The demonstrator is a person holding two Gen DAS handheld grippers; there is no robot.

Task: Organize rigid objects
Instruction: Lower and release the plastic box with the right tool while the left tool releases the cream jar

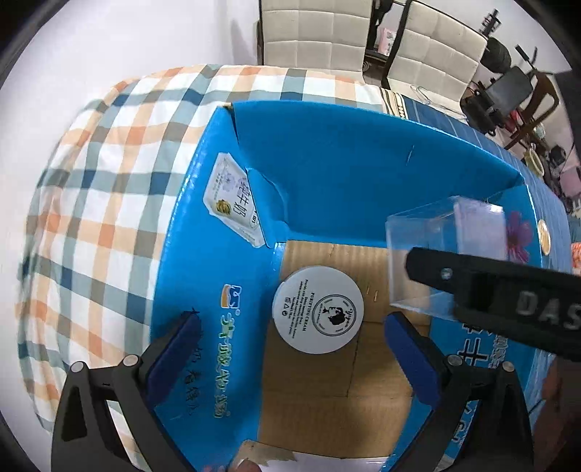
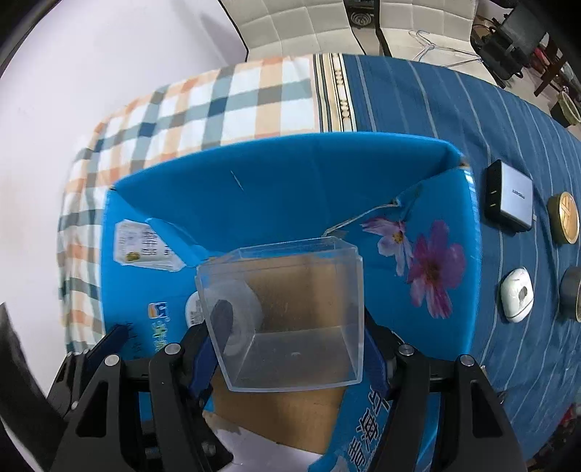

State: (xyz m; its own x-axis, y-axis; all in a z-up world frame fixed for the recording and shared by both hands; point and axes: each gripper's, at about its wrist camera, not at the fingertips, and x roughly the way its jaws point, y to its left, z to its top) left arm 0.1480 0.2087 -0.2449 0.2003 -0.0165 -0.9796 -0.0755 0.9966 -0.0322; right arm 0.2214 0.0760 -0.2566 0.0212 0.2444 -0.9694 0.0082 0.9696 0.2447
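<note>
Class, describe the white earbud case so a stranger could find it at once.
Start at the blue carton on the striped cloth. Beside its flowered flap lies the earbud case, between a grey charger and a dark roll. Only it is white and oval.

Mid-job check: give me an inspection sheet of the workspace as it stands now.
Surface: table under a plaid cloth and a blue striped cloth.
Job's things: open blue carton with a white cream jar on its cardboard floor; clear plastic box held above the carton.
Clutter: on the striped cloth beside the carton, a grey charger, a gold-topped round tin, a white earbud case, and a dark round item at the frame edge.
Grippers: left gripper open over the jar; right gripper shut on the clear plastic box.
Cables: nothing seen.
Surroundings: white padded chairs, a wire hanger, dark furniture beyond.
</note>
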